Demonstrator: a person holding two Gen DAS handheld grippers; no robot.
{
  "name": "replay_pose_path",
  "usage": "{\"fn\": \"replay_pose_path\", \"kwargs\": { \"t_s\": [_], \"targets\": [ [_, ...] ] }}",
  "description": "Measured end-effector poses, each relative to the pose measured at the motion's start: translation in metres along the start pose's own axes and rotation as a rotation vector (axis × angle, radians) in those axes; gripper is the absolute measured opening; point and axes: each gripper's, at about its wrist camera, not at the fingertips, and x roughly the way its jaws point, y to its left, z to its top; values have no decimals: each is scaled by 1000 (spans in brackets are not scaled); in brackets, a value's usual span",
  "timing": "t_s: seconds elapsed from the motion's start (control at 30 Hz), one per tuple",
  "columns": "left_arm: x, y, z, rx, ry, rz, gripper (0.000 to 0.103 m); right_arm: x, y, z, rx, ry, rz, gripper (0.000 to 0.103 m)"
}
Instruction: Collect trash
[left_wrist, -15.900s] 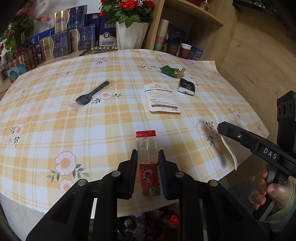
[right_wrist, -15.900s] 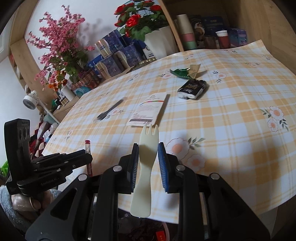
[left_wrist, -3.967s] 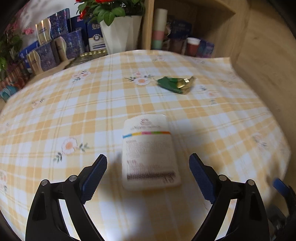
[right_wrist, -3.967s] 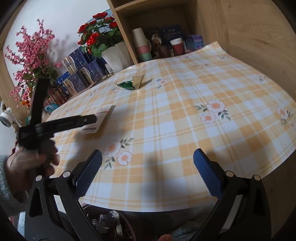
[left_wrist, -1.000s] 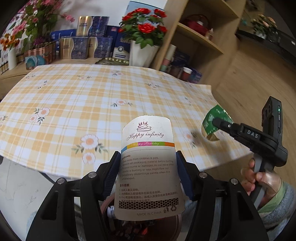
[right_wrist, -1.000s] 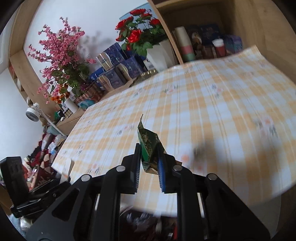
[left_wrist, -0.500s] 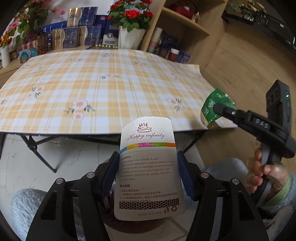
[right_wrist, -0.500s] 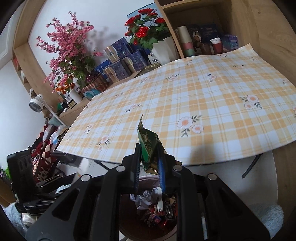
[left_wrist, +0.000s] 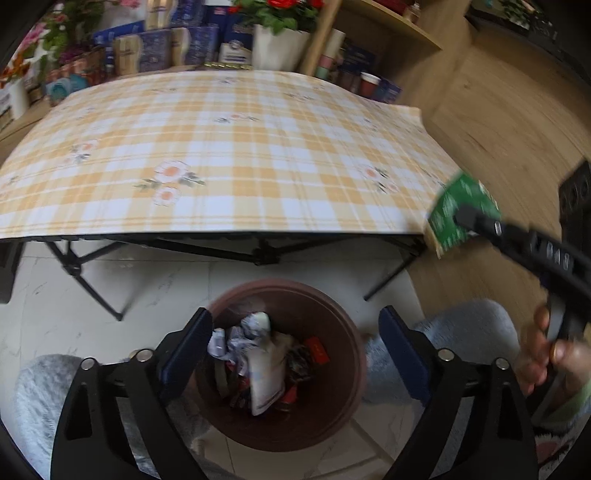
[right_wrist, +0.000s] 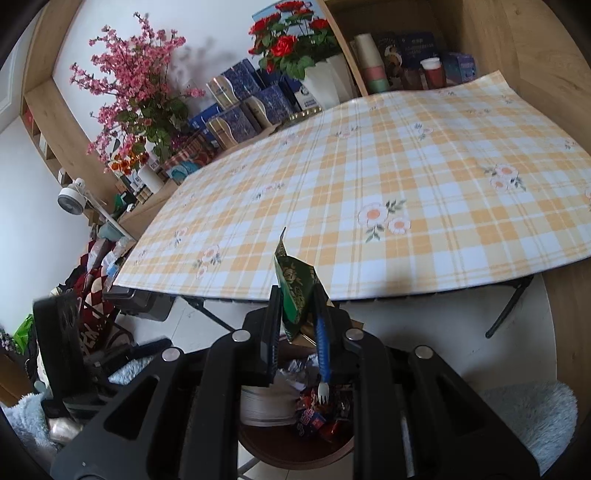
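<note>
Above the brown bin (left_wrist: 332, 424), the left gripper (left_wrist: 295, 354) is opening, nothing between its fingers. The right gripper (right_wrist: 295, 325), also over the bin, pinches a green wrapper (right_wrist: 295, 291).

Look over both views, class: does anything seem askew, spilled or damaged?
Nothing spilled. The green wrapper is crumpled and not yet in the brown bin, pinched in the right gripper. The left gripper is opening, nothing between its jaws.

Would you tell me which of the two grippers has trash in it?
The right gripper: its fingers pinch a green wrapper, while the left gripper is opening, empty.
</note>
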Motion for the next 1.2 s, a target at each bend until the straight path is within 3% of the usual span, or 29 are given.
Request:
{"fn": "replay_pose_path", "kwargs": {
  "t_s": [0.2, 0.33, 0.37, 0.43, 0.57, 0.63, 0.9, 1.2],
  "targets": [
    [-19, 34, 14, -135, -87, 101, 94, 20, 10, -19, -26, 103, -2, 20],
    [-33, 47, 20, -165, -149, 154, 96, 35, 23, -28, -65, 173, 12, 25],
    [-36, 49, 21, -166, -160, 166, 96, 37, 25, -30, -71, 183, 16, 29],
    [-39, 50, 22, -158, -170, 178, 96, 40, 30, -32, -87, 191, 10, 60],
    [-43, 47, 23, -125, -178, 214, 96, 34, 38, -28, -130, 157, -21, 75],
    [-49, 44, 25, -114, -194, 226, 96, 22, 40, -19, -152, 100, -62, 94],
    [-82, 29, 47, -63, -283, 273, 96, -9, 47, 25, -229, -18, -178, 97],
    [-135, 19, 75, -48, -393, 345, 97, -56, 53, 64, -229, -142, -232, 97]
  ]
}}
